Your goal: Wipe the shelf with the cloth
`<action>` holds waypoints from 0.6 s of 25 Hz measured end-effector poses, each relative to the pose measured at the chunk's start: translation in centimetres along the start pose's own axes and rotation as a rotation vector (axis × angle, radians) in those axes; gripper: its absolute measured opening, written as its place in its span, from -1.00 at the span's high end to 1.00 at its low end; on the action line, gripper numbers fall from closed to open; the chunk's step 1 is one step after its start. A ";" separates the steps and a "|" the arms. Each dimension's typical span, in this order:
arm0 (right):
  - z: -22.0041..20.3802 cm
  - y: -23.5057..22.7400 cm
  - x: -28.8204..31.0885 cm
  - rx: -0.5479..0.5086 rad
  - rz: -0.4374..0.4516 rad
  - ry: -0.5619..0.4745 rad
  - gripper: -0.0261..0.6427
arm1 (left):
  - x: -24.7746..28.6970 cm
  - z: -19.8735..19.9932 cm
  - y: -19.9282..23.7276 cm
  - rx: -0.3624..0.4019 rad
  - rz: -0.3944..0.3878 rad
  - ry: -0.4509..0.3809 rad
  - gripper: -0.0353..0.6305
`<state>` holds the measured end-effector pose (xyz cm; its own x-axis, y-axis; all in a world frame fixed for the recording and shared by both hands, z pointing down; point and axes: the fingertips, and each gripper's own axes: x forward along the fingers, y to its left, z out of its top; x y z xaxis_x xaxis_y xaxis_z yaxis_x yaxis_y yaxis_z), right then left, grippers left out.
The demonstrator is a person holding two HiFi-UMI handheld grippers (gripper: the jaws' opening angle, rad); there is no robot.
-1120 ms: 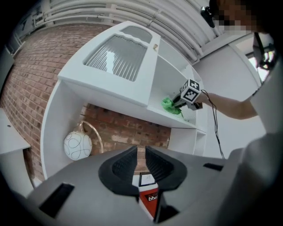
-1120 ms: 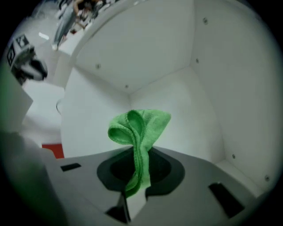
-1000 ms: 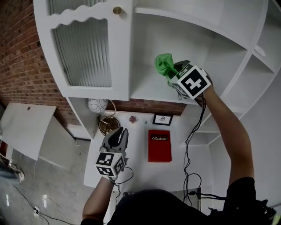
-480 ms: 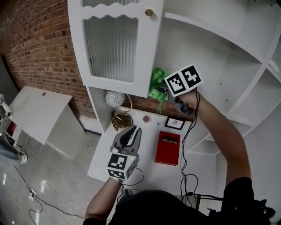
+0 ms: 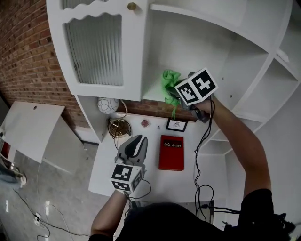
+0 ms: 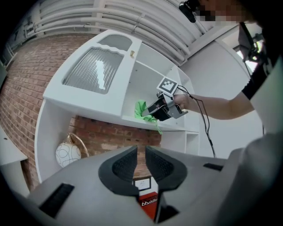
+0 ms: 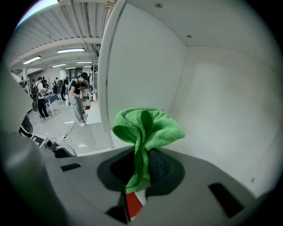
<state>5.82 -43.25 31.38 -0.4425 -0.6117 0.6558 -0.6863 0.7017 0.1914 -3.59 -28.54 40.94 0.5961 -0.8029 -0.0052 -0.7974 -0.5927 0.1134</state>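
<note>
**While the cloth sits at the shelf edge, my left gripper hangs empty**

Where the brick wall (image 5: 26, 61) fills the 9 o'clock side of my head view, the cabinet door (image 5: 94, 47) with ribbed glass stands next to it, its brass knob (image 5: 132, 6) up at 12 o'clock. Below the door, towards 7 o'clock, my left gripper (image 5: 134, 141) hovers over the white desk (image 5: 155, 181). Its fingers (image 6: 126, 163) are drawn almost together, only a thin slit between them and nothing in it. At its 1 o'clock lies a red book (image 5: 170, 152), with a small framed picture (image 5: 176, 124) just beyond the book at 12 o'clock.

Further right and higher, the green cloth (image 5: 169, 82) is bunched at the front edge of the open shelf (image 5: 155, 94), a thin corner hanging below the board. My right gripper (image 5: 178, 98) reaches in from 4 o'clock, its fingers (image 7: 161, 165) pinching the cloth's lower folds while the loose bulk puffs out above the tips. I cannot tell how firmly the cloth bears on the board
</note>
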 end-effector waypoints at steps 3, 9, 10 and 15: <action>-2.3 -2.2 -1.8 -0.010 -0.071 0.036 0.78 | 1.4 -0.2 -1.4 -0.007 -0.046 0.006 0.72; -7.6 -7.2 -5.7 -0.049 -0.250 0.151 0.78 | 3.9 -0.9 -4.5 -0.015 -0.148 0.020 0.72; -8.4 -7.9 -6.4 -0.037 -0.271 0.161 0.78 | 4.2 -1.0 -5.0 -0.016 -0.164 0.022 0.72; -11.7 -10.4 -9.4 -0.038 -0.397 0.229 0.78 | 5.5 -1.4 -6.8 -0.037 -0.233 0.030 0.72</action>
<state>23.90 -40.58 31.80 -0.0076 -0.7427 0.6696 -0.7536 0.4444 0.4844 5.30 -28.84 41.54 0.7666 -0.6420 -0.0059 -0.6342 -0.7586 0.1494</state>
